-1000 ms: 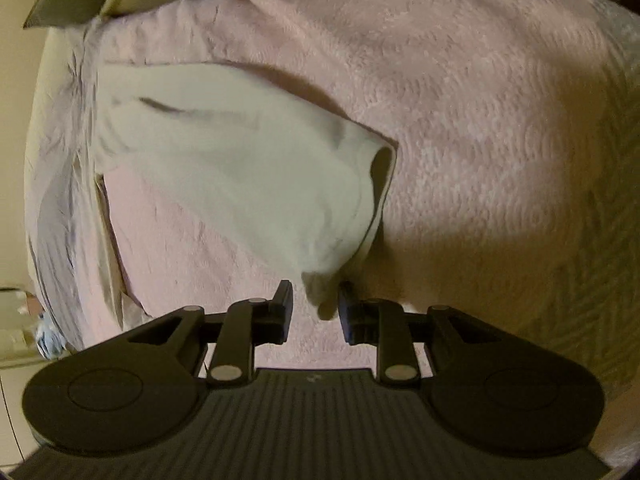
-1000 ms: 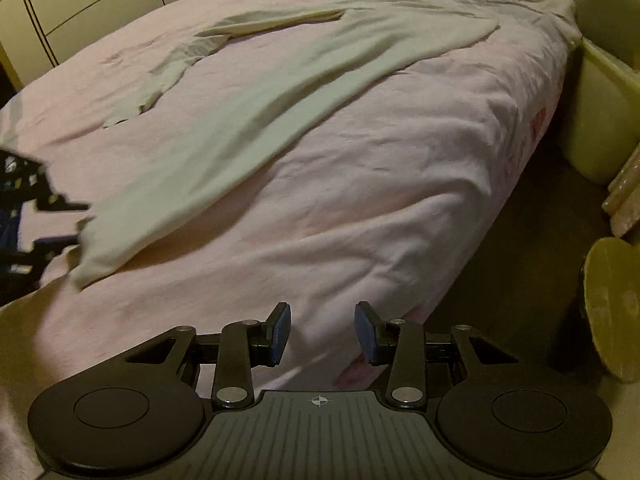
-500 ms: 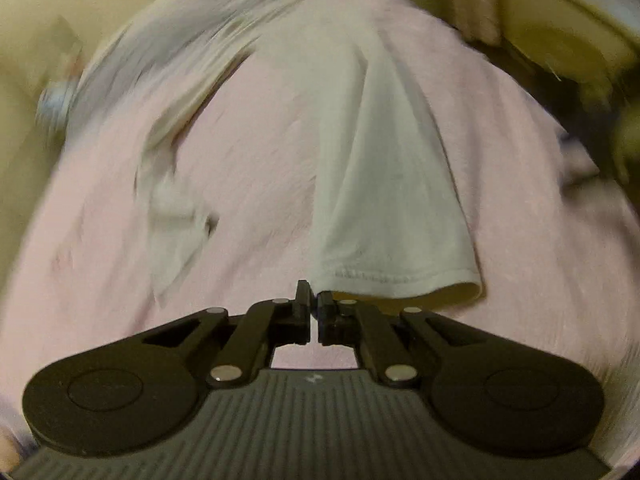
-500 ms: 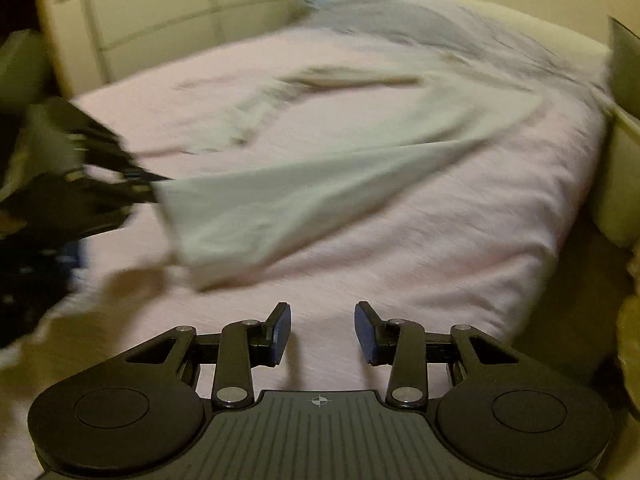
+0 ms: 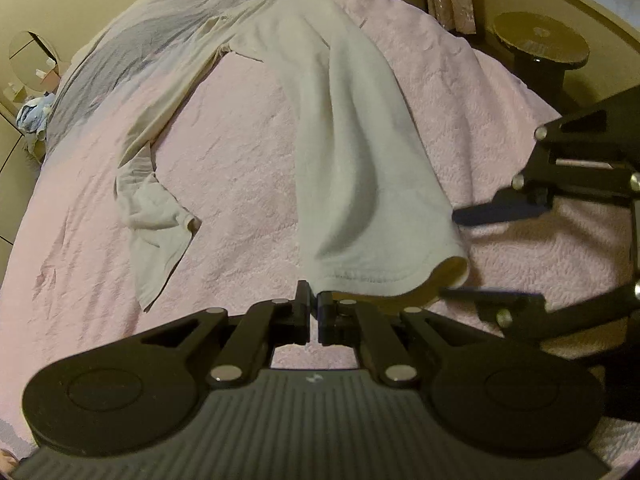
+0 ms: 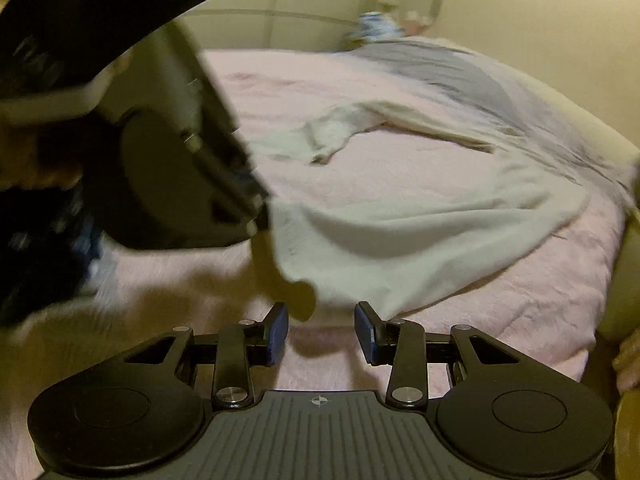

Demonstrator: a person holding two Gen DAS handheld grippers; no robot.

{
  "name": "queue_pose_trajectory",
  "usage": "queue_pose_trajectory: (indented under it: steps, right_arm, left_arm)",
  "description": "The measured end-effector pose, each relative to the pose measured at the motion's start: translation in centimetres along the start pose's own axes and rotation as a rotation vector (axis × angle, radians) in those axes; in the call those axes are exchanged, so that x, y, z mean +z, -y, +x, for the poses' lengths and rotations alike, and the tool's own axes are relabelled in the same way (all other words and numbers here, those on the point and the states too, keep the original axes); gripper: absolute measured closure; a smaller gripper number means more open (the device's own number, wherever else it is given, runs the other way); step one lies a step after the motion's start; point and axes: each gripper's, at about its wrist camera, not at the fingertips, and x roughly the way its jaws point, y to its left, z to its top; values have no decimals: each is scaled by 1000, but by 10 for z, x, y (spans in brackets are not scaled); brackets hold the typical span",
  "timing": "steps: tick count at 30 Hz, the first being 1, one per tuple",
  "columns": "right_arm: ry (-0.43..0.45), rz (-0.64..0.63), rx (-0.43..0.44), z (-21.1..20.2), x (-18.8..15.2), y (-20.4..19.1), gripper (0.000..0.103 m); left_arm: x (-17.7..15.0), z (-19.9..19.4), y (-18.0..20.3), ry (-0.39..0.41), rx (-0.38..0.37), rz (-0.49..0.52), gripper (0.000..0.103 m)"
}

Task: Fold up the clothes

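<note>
A: How do the left tongs stand?

B: They are clamped on the hem of the pale garment, at its left corner as the left wrist view has it. The two fingers meet with only a thin edge of cloth pinched between them. From the right wrist view the same tongs come in from the upper left, holding that corner lifted off the bed.

A: And the right tongs?

B: Apart, with nothing pressed between the pads. The other end of the hem hangs just beyond their tips and droops toward the gap, but whether it touches a pad cannot be told. In the left wrist view the right tongs reach in from the right edge, one finger above and one below the curled hem corner, which lies in the gap between them.

A: Where does the garment lie?

B: Stretched along the middle of the bed on the pink bedspread. Its body runs from the held hem at the near edge up toward the far end. A sleeve trails off to the left and ends crumpled near the left edge.

A: Anything past it?

B: A grey sheet covers the far left corner of the bed. Beside the bed's right edge stands a dark round stool.
</note>
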Motion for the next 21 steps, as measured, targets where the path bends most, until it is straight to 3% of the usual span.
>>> queue_pose_trajectory:
  steps: [2, 4, 5, 7, 10, 14, 17, 21]
  right_arm:
    - [7, 37, -50, 2, 0, 1, 66]
    - [-10, 66, -76, 4, 2, 4, 93]
    - [-33, 73, -76, 6, 4, 6, 101]
    - [-75, 52, -65, 7, 5, 7, 103]
    - [-54, -7, -81, -12, 13, 16, 103]
    - [-13, -127, -88, -71, 36, 29, 103]
    - [-35, -177, -115, -93, 44, 32, 103]
    - [-56, -196, -141, -103, 39, 27, 103]
  left_arm:
    - [0, 0, 0, 2, 2, -2, 101]
    - [0, 1, -1, 3, 4, -3, 101]
    - [0, 1, -1, 3, 2, -3, 101]
    - [1, 0, -2, 4, -6, -8, 101]
    - [5, -10, -6, 30, -44, -38, 101]
    - [15, -43, -10, 105, -125, -93, 101]
    - [21, -65, -3, 159, -118, -107, 101]
    - [16, -82, -3, 225, -120, -259, 101]
